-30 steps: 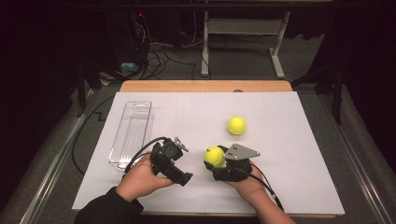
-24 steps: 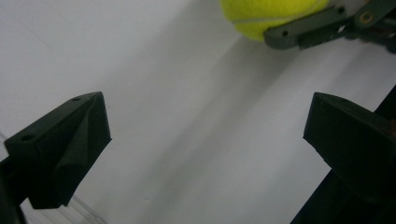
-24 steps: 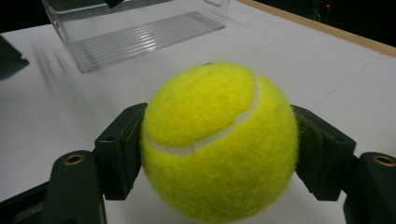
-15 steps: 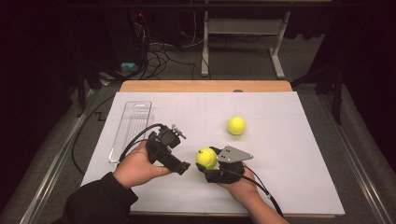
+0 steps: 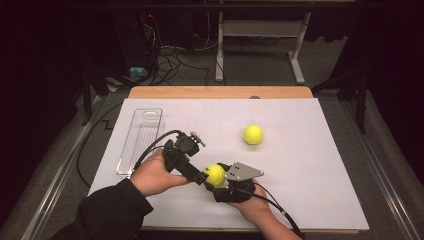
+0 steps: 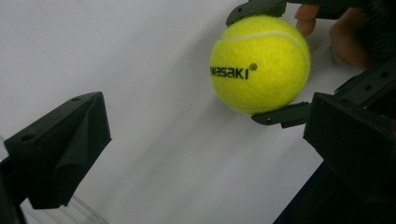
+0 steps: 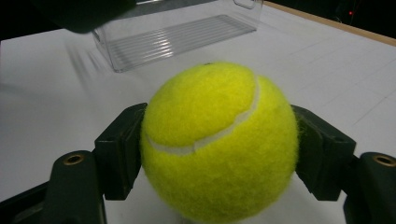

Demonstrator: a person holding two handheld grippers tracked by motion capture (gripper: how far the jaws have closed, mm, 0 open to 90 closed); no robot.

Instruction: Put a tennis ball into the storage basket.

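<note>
A yellow tennis ball (image 5: 216, 175) sits between the jaws of my right gripper (image 5: 219, 180) near the table's front, and the gripper is shut on it. In the right gripper view the ball (image 7: 219, 140) is pressed on both sides by the black pads (image 7: 119, 149). My left gripper (image 5: 196, 173) is just to its left, open, its jaws pointing at the held ball. The left gripper view has the ball (image 6: 259, 63) ahead and to the right of my open left gripper (image 6: 208, 119). A second tennis ball (image 5: 253, 134) lies loose farther back on the right.
A clear plastic tray (image 5: 141, 140) lies along the left side of the white table sheet (image 5: 310, 170); the same tray (image 7: 177, 37) stands behind the held ball. Cables trail from both grippers towards the table's front and left edges.
My right gripper has carried the held ball slightly left and nearer. The left gripper has swung in until its open jaws are beside the ball.
</note>
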